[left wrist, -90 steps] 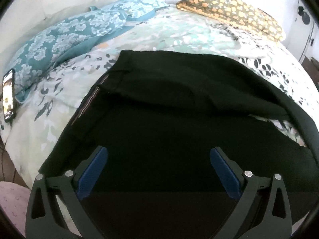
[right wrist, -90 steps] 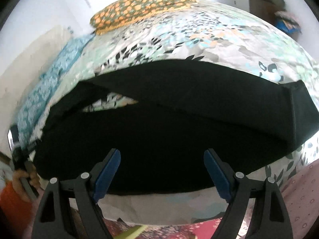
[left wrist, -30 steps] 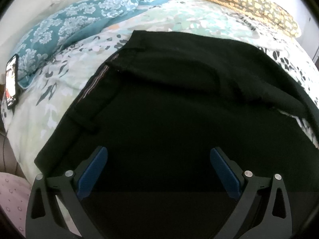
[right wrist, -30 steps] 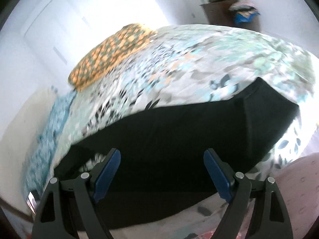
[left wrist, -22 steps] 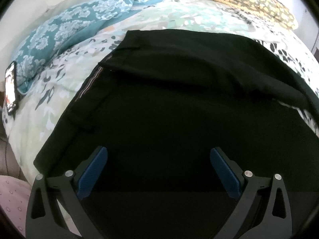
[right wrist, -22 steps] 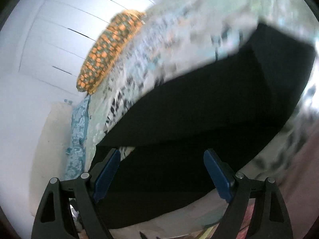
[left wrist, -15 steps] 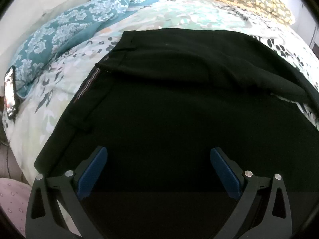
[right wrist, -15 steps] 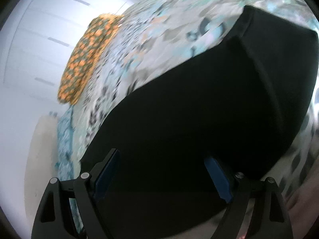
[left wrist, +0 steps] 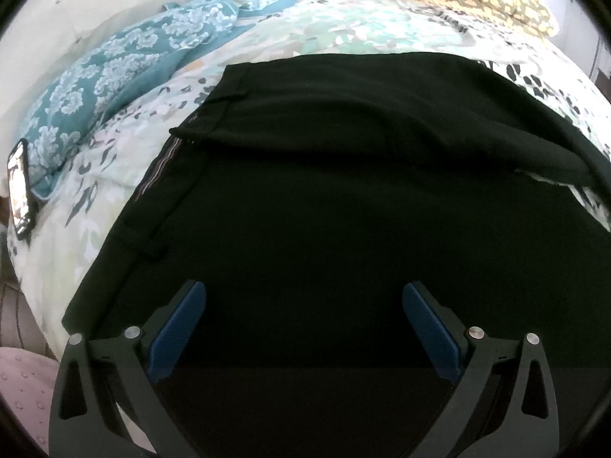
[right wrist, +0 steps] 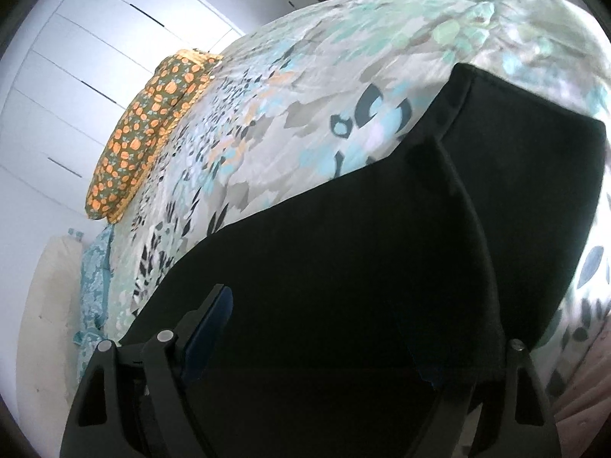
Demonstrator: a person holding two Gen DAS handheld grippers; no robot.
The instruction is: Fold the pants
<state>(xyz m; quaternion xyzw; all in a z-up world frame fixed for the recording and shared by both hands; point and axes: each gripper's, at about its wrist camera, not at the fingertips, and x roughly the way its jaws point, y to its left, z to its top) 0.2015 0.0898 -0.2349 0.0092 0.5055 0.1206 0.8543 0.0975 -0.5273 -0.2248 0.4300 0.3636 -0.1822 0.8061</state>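
Black woven pants (left wrist: 343,191) lie spread on the floral-print bedspread (left wrist: 343,30), waistband toward the teal floral pillow (left wrist: 114,68). The left gripper (left wrist: 301,328) hangs spread over the seat cloth. The right gripper (right wrist: 324,339), jaws just easing inward, straddles the leg-hem fold without pinching. Soft, limp, light fabric; I'd pinch both layers at hem and waistband corners.

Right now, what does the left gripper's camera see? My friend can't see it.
Black pants lie spread on a flowery bedspread, under the open left gripper. A teal pillow and a phone sit left.
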